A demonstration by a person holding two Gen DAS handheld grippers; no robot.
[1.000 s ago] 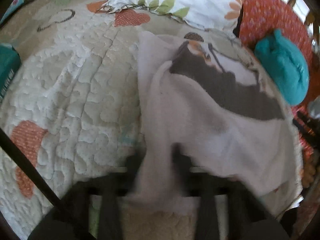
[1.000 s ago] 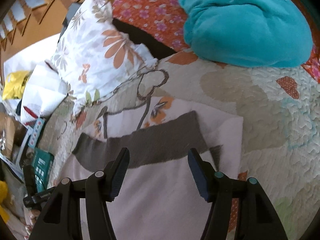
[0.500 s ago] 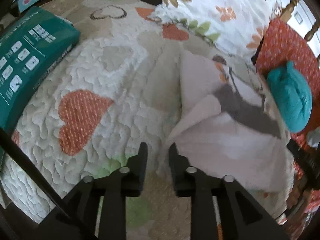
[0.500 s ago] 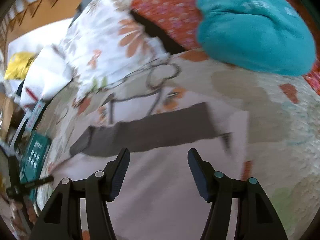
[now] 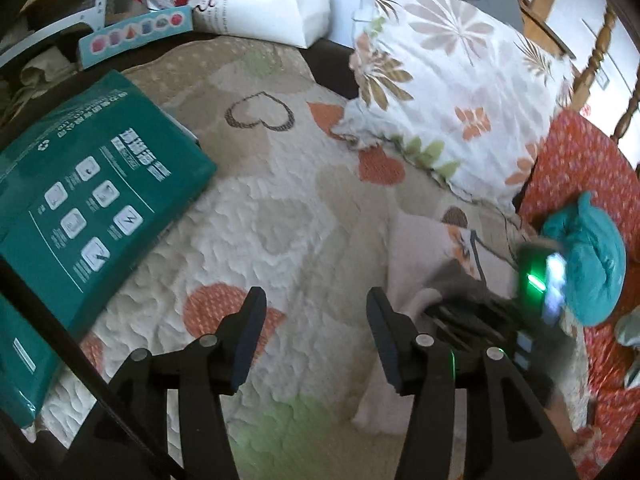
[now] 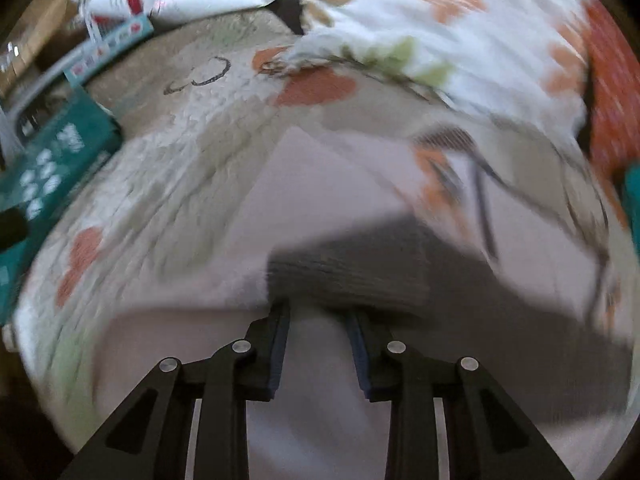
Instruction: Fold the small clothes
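On the quilted bed (image 5: 256,216) the left gripper (image 5: 316,340), jaws just opened and empty, has let go of the pale garment (image 6: 320,184) and backed off, while the right gripper (image 6: 318,344), jaws closing, drops onto its grey band for the next fold.

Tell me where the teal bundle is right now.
In the left wrist view the teal bundle sits at the far right on the red floral cover, just past the quilt, below the pillow.

Left gripper (image 5: 316,332) jaws just opening, empty — over quilt (image 5: 260,220).
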